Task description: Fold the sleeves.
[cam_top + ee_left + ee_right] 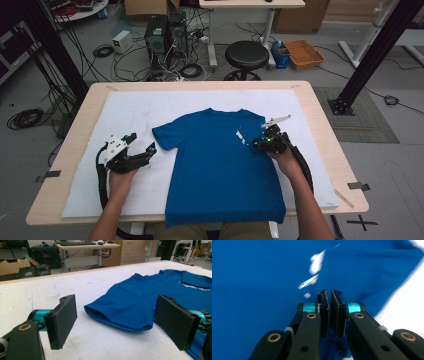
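From above, the shirt point(220, 165) lies flat on the white mat point(130, 112), collar away from me, hem at my edge — its long axis runs straight out from me. One sleeve is already folded inward under my right tongs point(263, 144); the other sleeve point(167, 137) is spread flat, pointing at my left tongs point(145, 152), which are the nearer to it and just off its cuff.

Along my left tongs point(115, 322), the jaws stand wide apart with nothing in them. The sleeve's cuff point(117, 320) lies just ahead between them, apart from both pads — I judge a short push forward would bracket it.

Along my right tongs point(330, 312), the jaws are pressed together over blue cloth; whether a fold is pinched between them I cannot tell.
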`<state>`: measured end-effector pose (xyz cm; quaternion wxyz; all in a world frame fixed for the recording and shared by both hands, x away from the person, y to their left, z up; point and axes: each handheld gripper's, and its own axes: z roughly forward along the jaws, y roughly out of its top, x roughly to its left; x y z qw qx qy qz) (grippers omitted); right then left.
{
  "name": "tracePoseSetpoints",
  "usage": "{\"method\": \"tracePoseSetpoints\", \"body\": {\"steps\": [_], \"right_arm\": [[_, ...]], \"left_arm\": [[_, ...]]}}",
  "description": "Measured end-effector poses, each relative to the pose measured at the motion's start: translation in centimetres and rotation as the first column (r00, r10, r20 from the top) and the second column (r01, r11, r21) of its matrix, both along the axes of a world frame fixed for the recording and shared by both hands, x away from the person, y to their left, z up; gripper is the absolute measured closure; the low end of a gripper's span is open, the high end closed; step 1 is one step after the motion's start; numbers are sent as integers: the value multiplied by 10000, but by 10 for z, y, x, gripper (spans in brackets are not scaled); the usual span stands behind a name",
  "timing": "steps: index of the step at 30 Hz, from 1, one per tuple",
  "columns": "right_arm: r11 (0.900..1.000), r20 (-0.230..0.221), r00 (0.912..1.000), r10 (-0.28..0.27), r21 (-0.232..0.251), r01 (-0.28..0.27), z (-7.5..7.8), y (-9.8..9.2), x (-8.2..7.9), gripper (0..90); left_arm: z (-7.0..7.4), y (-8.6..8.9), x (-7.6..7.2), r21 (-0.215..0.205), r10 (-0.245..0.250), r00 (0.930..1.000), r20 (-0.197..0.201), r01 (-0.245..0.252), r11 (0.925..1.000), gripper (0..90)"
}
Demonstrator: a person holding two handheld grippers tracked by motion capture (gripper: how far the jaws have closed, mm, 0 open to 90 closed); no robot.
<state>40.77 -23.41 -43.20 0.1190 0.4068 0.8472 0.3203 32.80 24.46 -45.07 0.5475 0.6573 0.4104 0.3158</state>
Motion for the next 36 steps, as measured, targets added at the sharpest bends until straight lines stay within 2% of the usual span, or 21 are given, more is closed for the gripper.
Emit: {"method": "tracePoseSetpoints", "body": {"steps": [3,5,6,7,10,13,14,15,16,17,18,21,22,23,24,25,27,29,32,34,36], "right_arm": [[9994,-186,9992,343,21,-343,-1,1,-2,870],[9974,-447,9970,638,367,-621,1,-1,-5,745],[9974,-447,9970,638,367,-621,1,-1,-5,745],[9979,-218,9995,222,616,-208,6,-7,-8,508],[9866,893,9922,-873,1455,737,22,-24,-12,344],[9651,2279,9495,-2155,1981,1715,32,-42,-18,236],[9651,2279,9495,-2155,1981,1715,32,-42,-18,236],[9576,2640,9330,-2448,2166,1899,32,-49,-21,214],[9402,3100,8987,-3103,2395,2421,32,-63,-25,204],[9293,3118,8864,-3421,2522,2699,31,-69,-26,204],[9293,3118,8864,-3421,2522,2699,31,-69,-26,204],[9004,3256,8472,-4198,2666,3437,29,-87,-29,203],[8824,3296,8261,-4570,2853,3743,29,-98,-31,181],[8824,3296,8261,-4570,2853,3743,29,-98,-31,181],[8676,3356,8073,-4854,2990,3974,29,-108,-34,181],[8632,3391,8008,-4937,3027,4039,30,-112,-36,181],[8589,3444,7935,-5018,3067,4100,30,-115,-37,181],[8568,3603,7826,-5077,3058,4151,30,-119,-40,181],[8643,3708,7838,-4982,2845,4147,28,-120,-41,181],[8705,3711,7896,-4886,2686,4124,25,-118,-40,181],[8777,3700,7979,-4758,2586,4035,23,-117,-39,181]], "left_arm": [[0,0,0,-15,-25,10000,6,25,10000,183],[0,0,1,-73,7,10000,-28,-7,10000,183],[0,0,1,-73,7,10000,-28,-7,10000,182],[0,0,1,-100,27,10000,-42,-27,9999,183],[0,1,1,-75,41,9999,-91,-41,10000,183],[1,0,1,64,196,9996,-184,-194,9998,179],[1,-1,2,48,333,9992,-241,-332,9994,179],[1,-1,3,-4,450,9981,-410,-450,9990,179],[2,-1,5,-27,643,9953,-718,-647,9979,179],[2,-1,5,-27,643,9953,-718,-647,9979,179],[4,-2,7,-94,768,9932,-873,-779,9969,179],[13,-7,13,-197,805,9904,-1124,-832,9963,179],[17,-9,17,-26,849,9905,-1083,-856,9963,179],[21,-12,22,108,863,9896,-1155,-856,9963,179],[24,-14,28,171,858,9872,-1342,-843,9963,179],[27,-18,36,188,859,9840,-1561,-840,9963,179],[31,-25,51,516,1103,9695,-2186,-1014,9935,182],[32,-32,67,991,1465,9453,-2916,-1225,9875,202],[25,-44,86,1912,2156,8999,-3792,-1518,9697,239],[18,-49,92,2202,2433,8821,-4034,-1645,9615,247],[11,-52,96,2185,2403,8679,-4347,-1572,9631,250]]}}
